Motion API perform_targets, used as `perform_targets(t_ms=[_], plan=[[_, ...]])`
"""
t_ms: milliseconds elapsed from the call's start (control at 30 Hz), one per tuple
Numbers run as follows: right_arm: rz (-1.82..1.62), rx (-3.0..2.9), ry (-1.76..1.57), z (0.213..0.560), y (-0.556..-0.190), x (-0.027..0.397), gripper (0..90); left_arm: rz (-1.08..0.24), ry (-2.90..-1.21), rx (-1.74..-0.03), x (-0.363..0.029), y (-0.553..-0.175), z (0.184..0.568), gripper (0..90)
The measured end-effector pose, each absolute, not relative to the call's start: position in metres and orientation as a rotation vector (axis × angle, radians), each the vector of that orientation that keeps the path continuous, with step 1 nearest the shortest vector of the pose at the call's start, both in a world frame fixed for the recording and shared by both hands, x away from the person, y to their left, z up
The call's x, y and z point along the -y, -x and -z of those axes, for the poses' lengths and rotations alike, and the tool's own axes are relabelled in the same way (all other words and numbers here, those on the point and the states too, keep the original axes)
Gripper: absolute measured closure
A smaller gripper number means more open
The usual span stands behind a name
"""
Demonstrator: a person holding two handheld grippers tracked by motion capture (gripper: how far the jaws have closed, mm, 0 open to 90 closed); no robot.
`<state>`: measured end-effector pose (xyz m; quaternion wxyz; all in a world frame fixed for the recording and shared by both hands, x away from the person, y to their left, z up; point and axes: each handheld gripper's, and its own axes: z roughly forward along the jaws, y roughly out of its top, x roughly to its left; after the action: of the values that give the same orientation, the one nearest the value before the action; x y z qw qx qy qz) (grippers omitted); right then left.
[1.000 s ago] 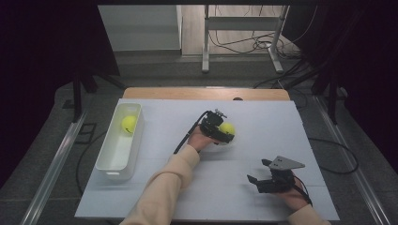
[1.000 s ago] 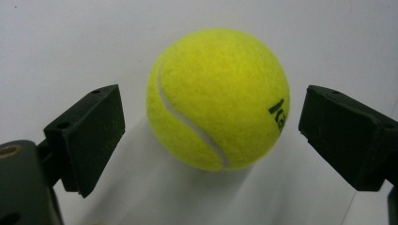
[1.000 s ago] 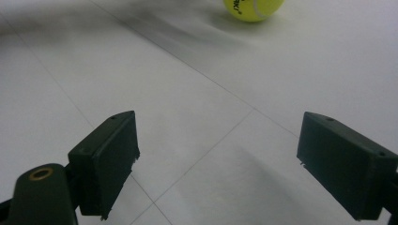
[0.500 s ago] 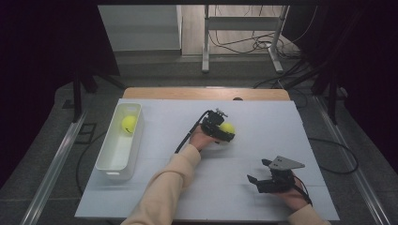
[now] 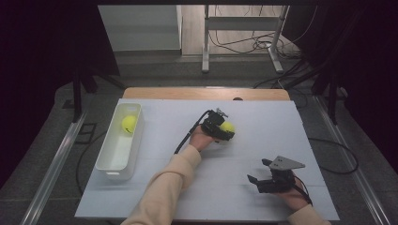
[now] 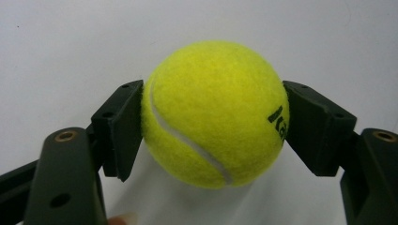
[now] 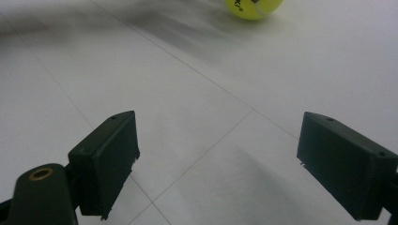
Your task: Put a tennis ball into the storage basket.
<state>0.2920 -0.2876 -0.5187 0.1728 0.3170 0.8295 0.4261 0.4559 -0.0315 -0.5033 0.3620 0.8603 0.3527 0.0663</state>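
Observation:
A yellow tennis ball (image 5: 228,126) lies on the white table top, right of centre. My left gripper (image 5: 225,132) reaches it from the left and its jaws have just been closing on it. In the left gripper view both pads (image 6: 119,126) press the ball's (image 6: 216,103) sides. My right gripper (image 5: 258,171) rests near the front right of the table. Its jaws (image 7: 216,164) stand wide open with nothing between them. The same ball (image 7: 253,8) shows far ahead of it. A second tennis ball (image 5: 129,123) lies in the far end of a white tray (image 5: 112,164).
The long white tray stands along the table's left side. A wooden strip (image 5: 206,93) runs along the far edge. The left gripper's black cable (image 5: 187,136) trails over the table beside the sleeve. Metal frame legs and cables lie on the floor beyond.

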Motion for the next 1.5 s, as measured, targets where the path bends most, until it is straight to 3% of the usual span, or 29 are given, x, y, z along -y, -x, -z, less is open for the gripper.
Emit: perform_targets(t_ms=[1500], plan=[[-1.187, -2.328, -0.912, 0.517, -0.292, 0.29, 13.6, -0.225, -2.112, -0.869, -0.024, -0.408, 0.479, 27.0]])
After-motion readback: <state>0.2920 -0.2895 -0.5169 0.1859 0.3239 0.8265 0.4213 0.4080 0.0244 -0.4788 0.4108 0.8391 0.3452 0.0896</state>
